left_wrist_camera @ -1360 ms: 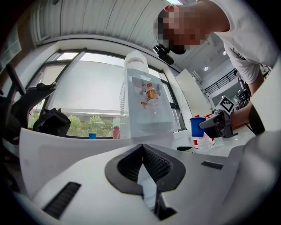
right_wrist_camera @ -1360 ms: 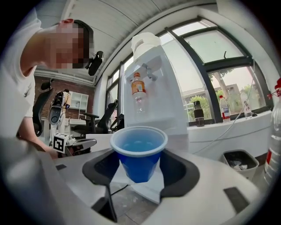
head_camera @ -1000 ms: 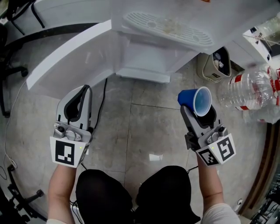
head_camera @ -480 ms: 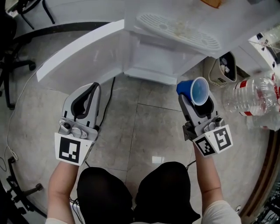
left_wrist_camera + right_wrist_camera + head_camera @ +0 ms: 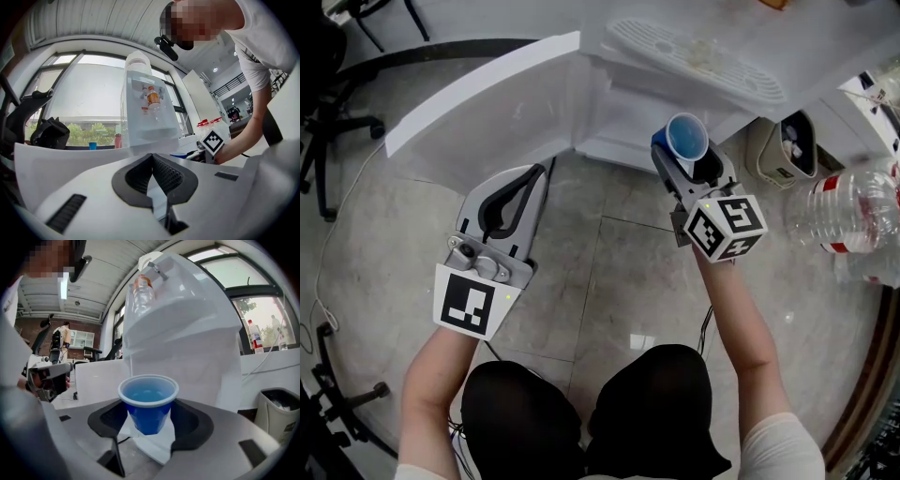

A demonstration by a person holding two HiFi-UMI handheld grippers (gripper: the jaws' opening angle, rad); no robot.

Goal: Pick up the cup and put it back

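Pick-up is complete: I hold the blue cup [image 5: 148, 405] upright, clamped between the jaws of the right gripper [image 5: 149, 423], with the white unit [image 5: 197, 348] just ahead of that claw and set-down not yet done; the left gripper [image 5: 153, 180] is closed and empty.

Plastic bottle [image 5: 848, 211] partly beyond the head view's right edge, black chair [image 5: 317, 56] partly beyond its left.
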